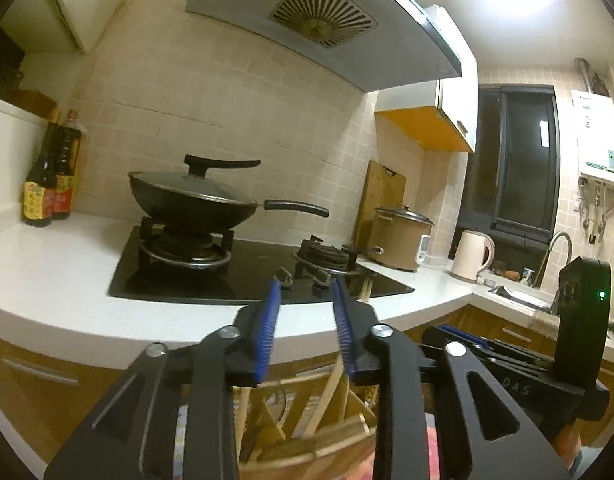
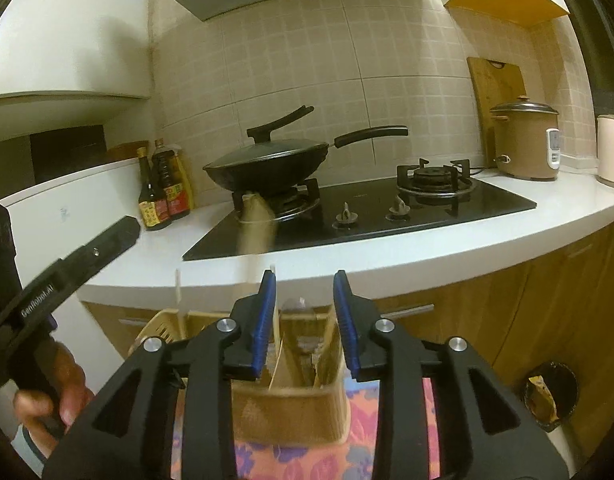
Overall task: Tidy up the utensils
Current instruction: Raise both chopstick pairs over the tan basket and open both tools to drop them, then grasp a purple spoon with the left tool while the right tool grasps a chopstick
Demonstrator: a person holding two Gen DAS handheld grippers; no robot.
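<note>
The utensils (image 2: 283, 354) are pale wooden sticks and spatulas, standing tilted in a tan holder (image 2: 291, 412) below the worktop (image 2: 387, 260). Both the left gripper (image 1: 305, 316) and right gripper (image 2: 305, 312) have spread fingers, holding nothing.

Each view looks forward along its own tool, level, toward the tiled wall. Both share the black lidded wok (image 1: 191, 196) (image 2: 267, 164) on the white counter (image 1: 47, 272) (image 2: 387, 256) ahead, at middling range.

Wooden utensils (image 2: 263, 220) upright in beige holder (image 2: 291, 412)
</note>
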